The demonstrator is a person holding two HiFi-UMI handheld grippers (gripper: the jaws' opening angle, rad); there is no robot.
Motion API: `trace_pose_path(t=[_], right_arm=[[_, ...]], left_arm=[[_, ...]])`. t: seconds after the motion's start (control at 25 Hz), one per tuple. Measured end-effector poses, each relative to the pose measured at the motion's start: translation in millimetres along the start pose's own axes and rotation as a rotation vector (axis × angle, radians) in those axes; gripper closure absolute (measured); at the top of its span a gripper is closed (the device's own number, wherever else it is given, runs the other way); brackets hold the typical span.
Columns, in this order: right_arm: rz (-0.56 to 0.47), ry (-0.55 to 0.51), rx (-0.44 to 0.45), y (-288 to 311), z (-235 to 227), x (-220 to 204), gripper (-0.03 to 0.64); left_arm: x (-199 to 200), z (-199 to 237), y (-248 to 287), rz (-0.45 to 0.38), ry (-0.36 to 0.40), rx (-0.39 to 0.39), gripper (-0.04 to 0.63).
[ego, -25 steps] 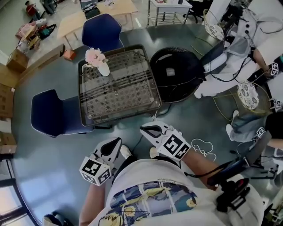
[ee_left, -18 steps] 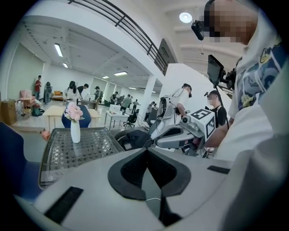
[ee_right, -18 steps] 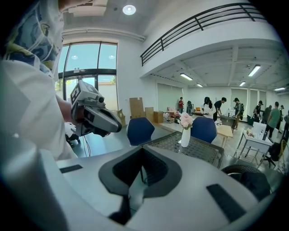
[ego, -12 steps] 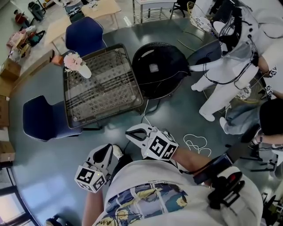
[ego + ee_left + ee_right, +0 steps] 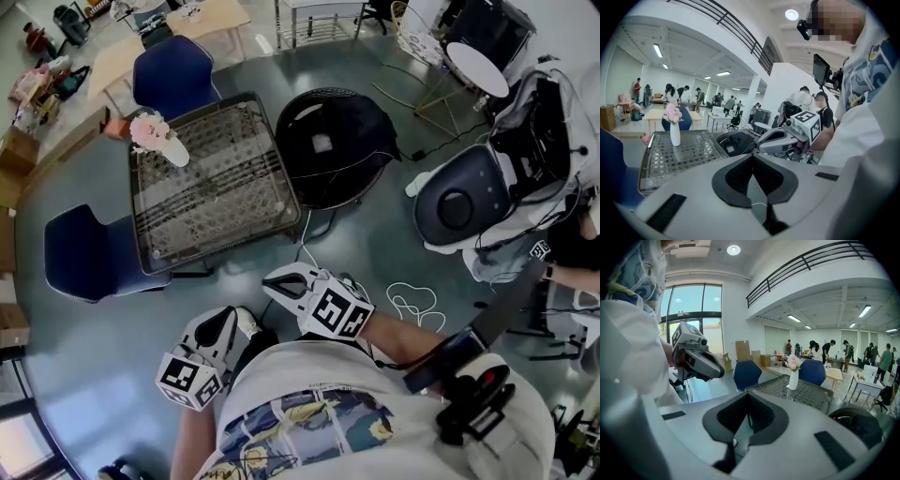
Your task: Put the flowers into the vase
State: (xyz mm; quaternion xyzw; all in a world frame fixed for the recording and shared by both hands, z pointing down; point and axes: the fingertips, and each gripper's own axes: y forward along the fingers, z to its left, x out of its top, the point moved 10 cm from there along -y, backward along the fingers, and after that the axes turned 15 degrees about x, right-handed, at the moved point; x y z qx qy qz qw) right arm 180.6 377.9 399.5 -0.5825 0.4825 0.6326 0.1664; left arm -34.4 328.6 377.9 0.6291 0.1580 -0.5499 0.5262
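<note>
Both grippers hang close to our body at waist height, pointing slightly down toward the floor (image 5: pixel 375 248). Our left gripper (image 5: pixel 242 317) is clenched, its dark pads meeting with nothing between them. Our right gripper (image 5: pixel 277 283), just beside it, is clenched and empty as well.

Beyond them, a loose white cable (image 5: pixel 412 305) lies on the grey floor. Farther on is a low table (image 5: pixel 220 187) with a lattice top, a black round seat (image 5: pixel 328 141) beside it and blue chairs (image 5: pixel 89 251) at two sides. At the table's far corner a white vase (image 5: pixel 175 154) stands upright with the pink flowers (image 5: pixel 148 129) in it, well apart from both grippers.

We see no loose stems anywhere, so we judge the task done or nearly so. If a stem remains, we should step up to the table, part the jaws before reaching, pinch low on the stem, and lower it straight so the slim vase near the edge does not tip.
</note>
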Motion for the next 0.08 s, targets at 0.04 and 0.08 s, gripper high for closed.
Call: trace_pose_path(t=[0.04, 0.08], right_arm=[[0.000, 0.001, -0.002, 2.3, -2.7, 0.7, 0.609], [0.001, 0.002, -0.005, 4.6, -5.4, 1.4, 0.609]], left_arm=[[0.8, 3.4, 0.8, 0.000, 0.002, -0.002, 0.586], [1.7, 7.0, 1.6, 0.000, 0.004, -0.003, 0.586]])
